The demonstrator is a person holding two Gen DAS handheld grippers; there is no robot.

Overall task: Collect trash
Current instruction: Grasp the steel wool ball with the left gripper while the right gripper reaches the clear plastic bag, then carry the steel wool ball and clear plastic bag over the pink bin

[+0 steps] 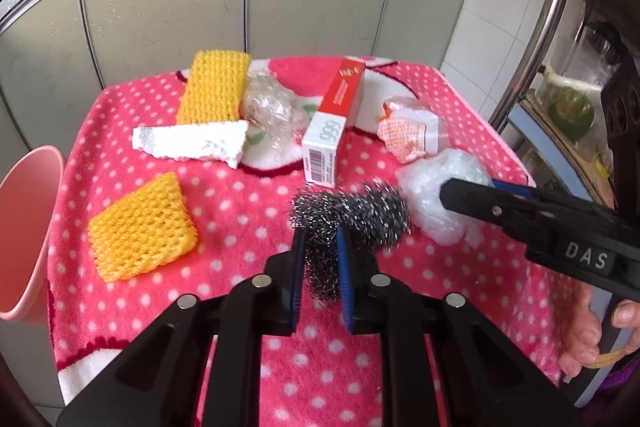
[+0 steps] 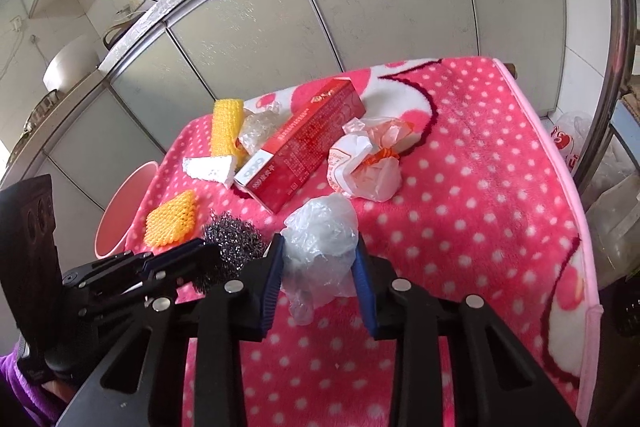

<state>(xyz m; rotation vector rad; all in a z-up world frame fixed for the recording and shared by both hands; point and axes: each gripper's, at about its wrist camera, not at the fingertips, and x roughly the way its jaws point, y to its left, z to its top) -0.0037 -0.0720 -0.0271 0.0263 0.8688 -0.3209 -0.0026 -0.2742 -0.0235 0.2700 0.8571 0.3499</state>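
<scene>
Steel wool (image 1: 352, 223) sits pinched in the left tool (image 1: 320, 247); right tool (image 2: 318, 255) squeezes a crumpled plastic bag (image 2: 320, 243), beside it on the pink-blanketed table (image 2: 480, 187).

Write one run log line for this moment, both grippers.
left gripper: shut on steel wool | right gripper: around clear plastic wad, grip unclear | pink bin: left of table
</scene>
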